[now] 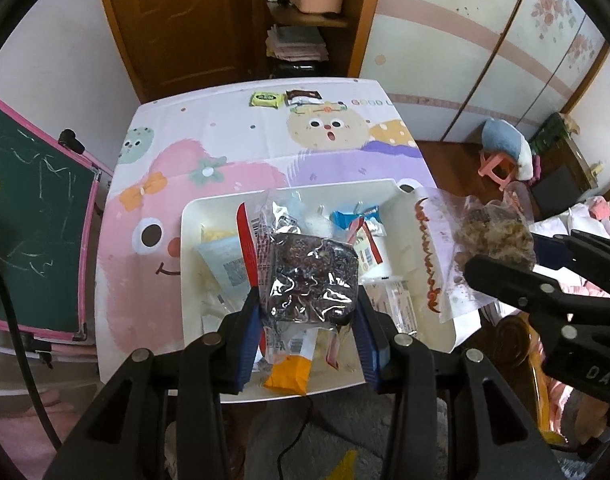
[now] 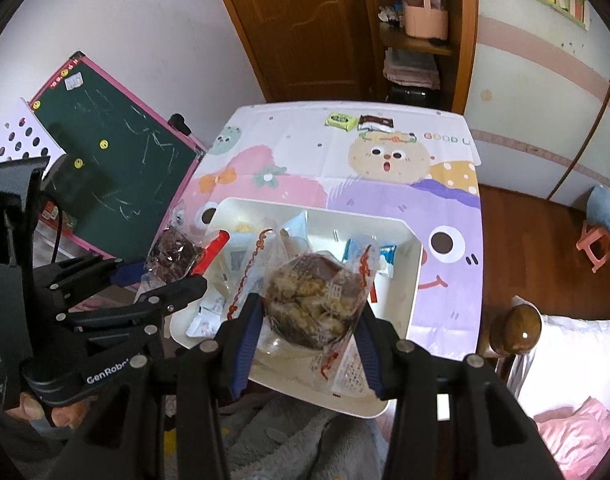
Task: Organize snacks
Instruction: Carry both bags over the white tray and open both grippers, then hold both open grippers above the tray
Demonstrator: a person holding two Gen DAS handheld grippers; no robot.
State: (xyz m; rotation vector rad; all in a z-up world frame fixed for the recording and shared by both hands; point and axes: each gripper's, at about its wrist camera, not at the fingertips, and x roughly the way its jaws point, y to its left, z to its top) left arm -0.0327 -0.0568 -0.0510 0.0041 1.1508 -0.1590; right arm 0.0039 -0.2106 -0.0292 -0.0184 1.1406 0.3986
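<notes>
My left gripper (image 1: 307,304) is shut on a clear packet of dark brown snack (image 1: 309,276) with a red edge, held above the white tray (image 1: 193,208). In the right wrist view this packet (image 2: 173,254) and the left gripper (image 2: 165,276) hang over the tray's left rim (image 2: 221,204). My right gripper (image 2: 309,312) is shut on a clear bag of tan crumbly snack (image 2: 309,300) with red print, over the tray's near part. The left wrist view has that bag (image 1: 493,236) and the right gripper (image 1: 501,276) at the tray's right side. Several wrapped snacks lie in the tray.
A green packet (image 1: 266,99) and a dark brown packet (image 1: 303,97) lie at the table's far edge on the cartoon tablecloth (image 1: 233,152). A pink-framed chalkboard (image 1: 29,220) stands left of the table. A wooden bedpost (image 2: 517,330) and bedding (image 2: 573,360) are at the right.
</notes>
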